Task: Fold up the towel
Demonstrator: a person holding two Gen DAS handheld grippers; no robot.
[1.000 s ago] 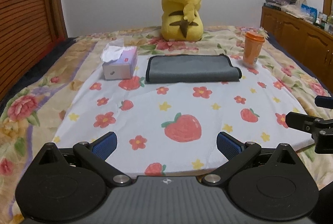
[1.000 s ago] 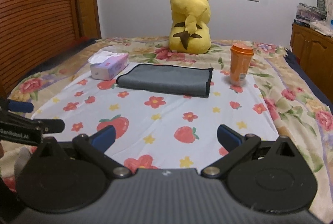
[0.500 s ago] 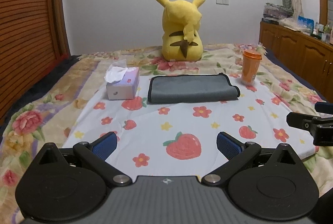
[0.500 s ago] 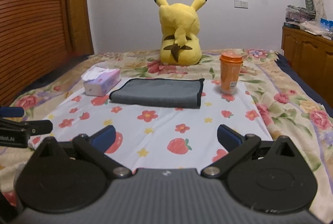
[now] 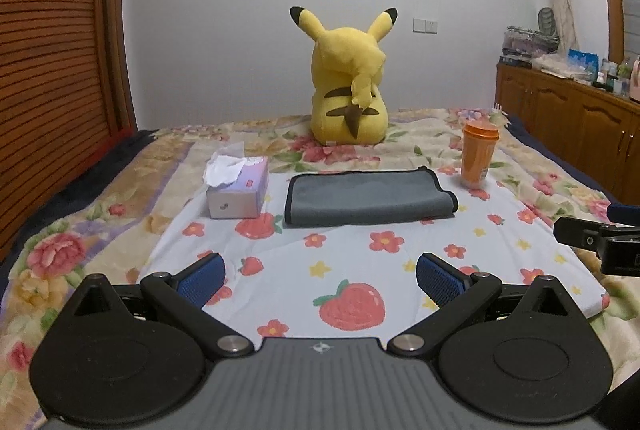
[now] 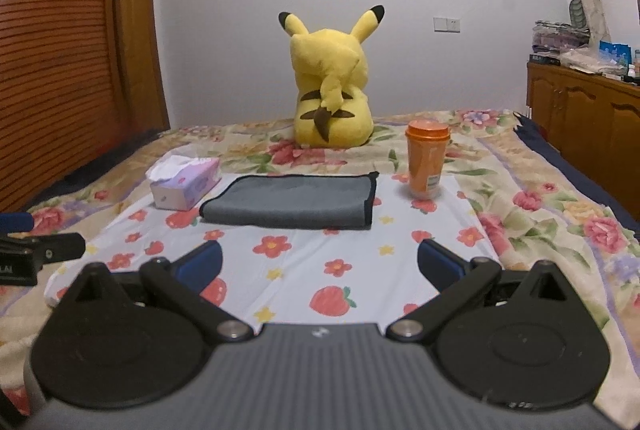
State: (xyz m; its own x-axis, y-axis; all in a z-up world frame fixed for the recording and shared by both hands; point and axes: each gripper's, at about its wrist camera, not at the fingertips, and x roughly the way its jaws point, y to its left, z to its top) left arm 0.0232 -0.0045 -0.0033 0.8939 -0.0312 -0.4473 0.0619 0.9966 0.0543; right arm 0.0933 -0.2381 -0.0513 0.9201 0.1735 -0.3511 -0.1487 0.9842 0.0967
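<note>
I see the grey towel (image 5: 366, 196) lying folded flat on the strawberry-print sheet (image 5: 360, 270) on the bed, between a tissue box (image 5: 238, 190) and an orange cup (image 5: 478, 156). It sits well ahead of my left gripper (image 5: 320, 276) and right gripper (image 6: 320, 262), whose jaws both gape wide, holding nothing.

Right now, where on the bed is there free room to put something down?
The widest bare patch is the strawberry sheet between the gray towel and both open grippers. The far strip is crowded: tissue box, towel, orange cup in a row, plush toy behind.
</note>
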